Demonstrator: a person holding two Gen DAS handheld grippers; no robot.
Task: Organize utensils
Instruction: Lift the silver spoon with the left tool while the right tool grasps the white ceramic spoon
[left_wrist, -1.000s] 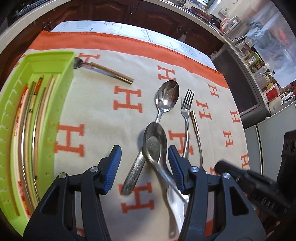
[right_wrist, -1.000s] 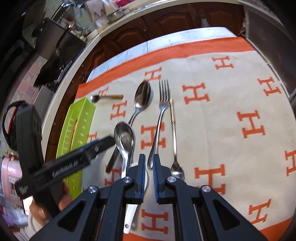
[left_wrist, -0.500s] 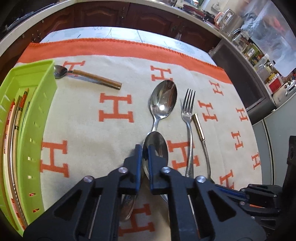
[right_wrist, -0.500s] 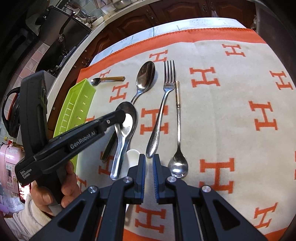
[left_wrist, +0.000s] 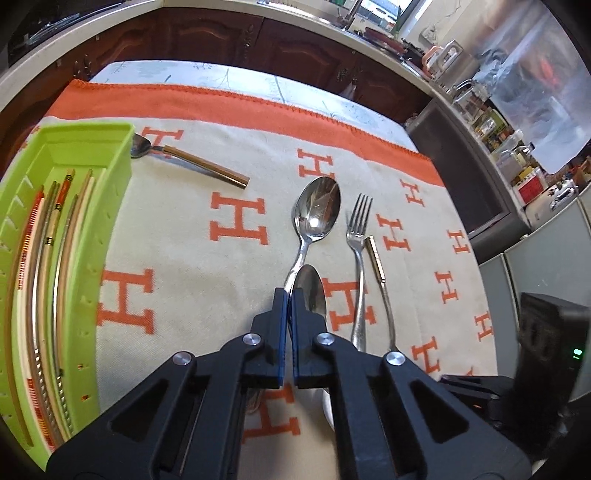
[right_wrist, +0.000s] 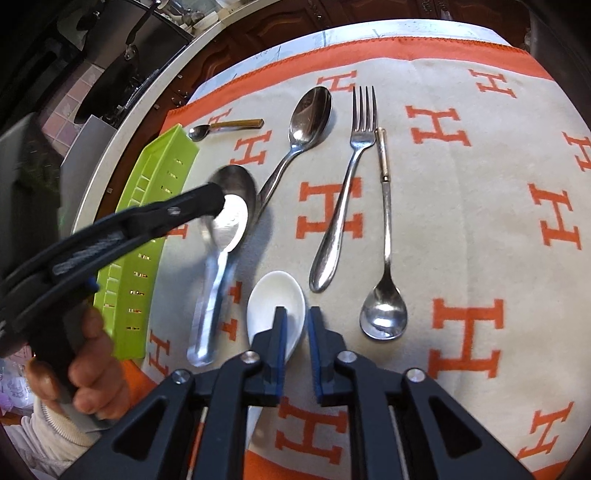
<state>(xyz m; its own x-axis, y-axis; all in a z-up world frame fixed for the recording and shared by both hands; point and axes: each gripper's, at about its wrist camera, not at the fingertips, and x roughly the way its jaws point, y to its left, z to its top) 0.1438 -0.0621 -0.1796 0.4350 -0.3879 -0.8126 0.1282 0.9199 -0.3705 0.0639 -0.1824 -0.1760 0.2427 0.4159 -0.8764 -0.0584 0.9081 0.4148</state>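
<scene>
Right gripper (right_wrist: 294, 334): jaws a narrow gap apart, nothing between them; tips hang over the near end of the white ceramic spoon.
White ceramic spoon (right_wrist: 269, 302): lies on the cloth nearest the right-wrist camera, bowl up, partly hidden by the right gripper's fingers.
Left gripper (left_wrist: 289, 317): jaws pinched together on the steel soup spoon; held by a hand (right_wrist: 88, 365) at the left of the right-wrist view.
Steel soup spoon (right_wrist: 221, 258): clamped at the bowel end... bowl end, blurred, handle pointing toward the camera; whether the handle touches the cloth, cannot tell.
Round-bowl spoon (right_wrist: 384, 317): right of the ceramic spoon, bowl nearest, thin stem running away, gold end far.
Fork (right_wrist: 347, 184): just left of that stem, tines far, handle near.
Tablespoon (right_wrist: 306, 118): left of the fork, bowl far, handle slanting toward the held spoon.
Small gold-handled spoon (left_wrist: 184, 160): far left, bowl just beside the tray's far corner.
Green tray (left_wrist: 110, 206): along the cloth's left edge; holds several chopsticks (left_wrist: 55, 240) laid lengthwise.
Cloth (right_wrist: 480, 221): cream with orange H marks and orange border, under all items.
Cabinets (left_wrist: 221, 37): dark wood, beyond the table.
</scene>
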